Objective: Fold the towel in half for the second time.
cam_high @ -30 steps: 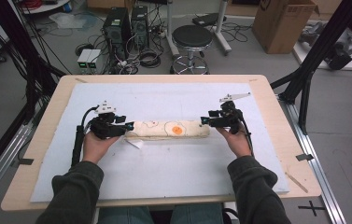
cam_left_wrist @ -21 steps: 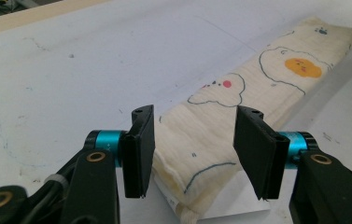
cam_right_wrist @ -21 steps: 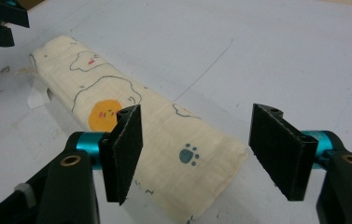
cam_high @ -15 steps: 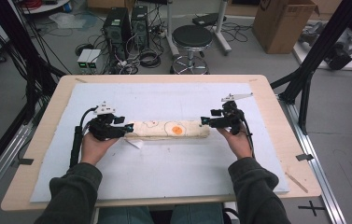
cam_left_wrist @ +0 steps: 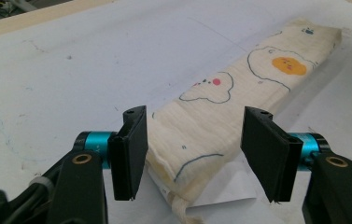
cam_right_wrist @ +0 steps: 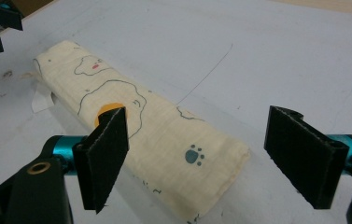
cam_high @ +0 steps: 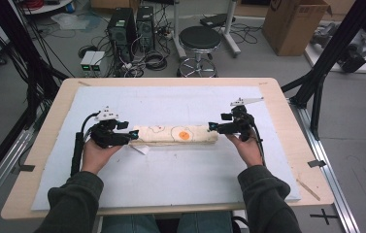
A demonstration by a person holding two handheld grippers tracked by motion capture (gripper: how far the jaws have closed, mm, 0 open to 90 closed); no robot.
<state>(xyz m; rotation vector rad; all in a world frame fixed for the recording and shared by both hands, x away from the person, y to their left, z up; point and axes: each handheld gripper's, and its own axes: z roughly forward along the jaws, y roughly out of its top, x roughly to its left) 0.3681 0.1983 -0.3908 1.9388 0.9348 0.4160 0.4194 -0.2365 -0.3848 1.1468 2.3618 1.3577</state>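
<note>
Cream folded cloth (cam_high: 174,135) lying flat mid-way across the white mat (cam_high: 171,179), left gripper (cam_high: 131,135) and right gripper (cam_high: 213,126) bracketing its two ends, jaws just opening and pressing nothing, likely letting go after squaring the fold.

Folded cloth (cam_left_wrist: 239,102) soft, crinkled, matt; table cover (cam_high: 171,102) smooth, matt; table edge (cam_high: 287,104) bare wood.
</note>
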